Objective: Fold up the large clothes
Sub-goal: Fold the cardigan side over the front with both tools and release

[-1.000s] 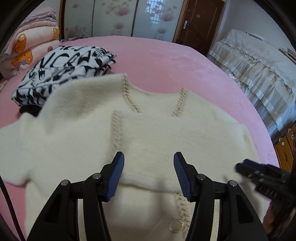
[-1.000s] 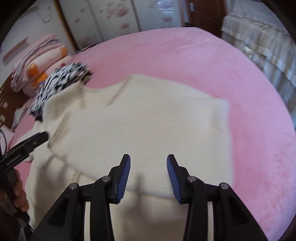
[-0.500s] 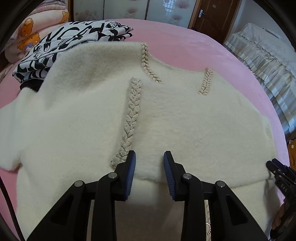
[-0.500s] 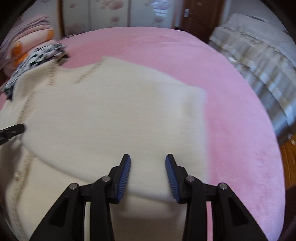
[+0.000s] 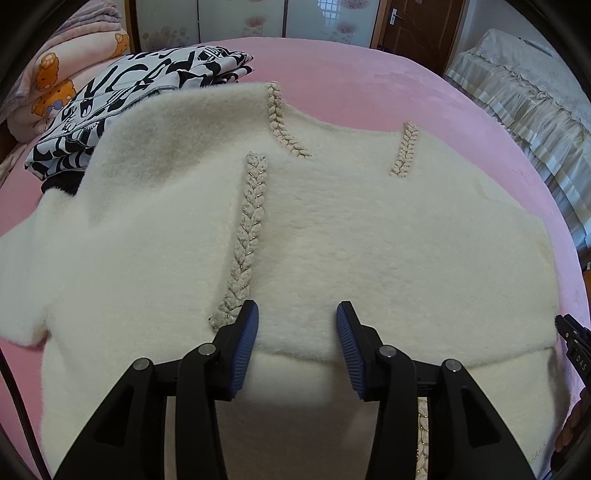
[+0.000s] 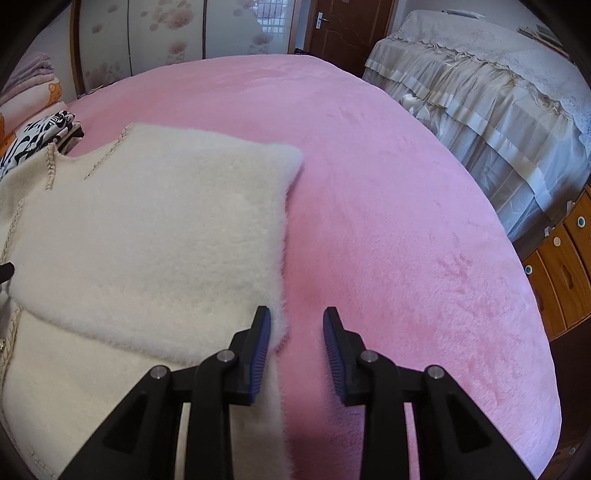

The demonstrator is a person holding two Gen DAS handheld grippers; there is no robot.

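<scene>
- The left gripper (image 5: 297, 323) stood with jaws partly apart, just reopened, grasping nothing, over the folded edge of the cream sweater (image 5: 369, 240).
- The right gripper (image 6: 297, 326), jaws released, straddled the sweater's side edge.
- The sweater lay on the pink bed (image 6: 388, 184).
- Beyond it lay a black-and-white garment (image 5: 140, 92).

Bed with pink plush cover (image 6: 388, 184), filling mid-frame. Sliding wardrobe doors with floral frosted panels (image 6: 166, 37), upper left. Brown wooden door (image 6: 347, 26), top centre. Second bed under beige ruffled cover (image 6: 498, 92), upper right. Wooden drawers with round knobs (image 6: 561, 258), right edge. Daylight, even.
</scene>
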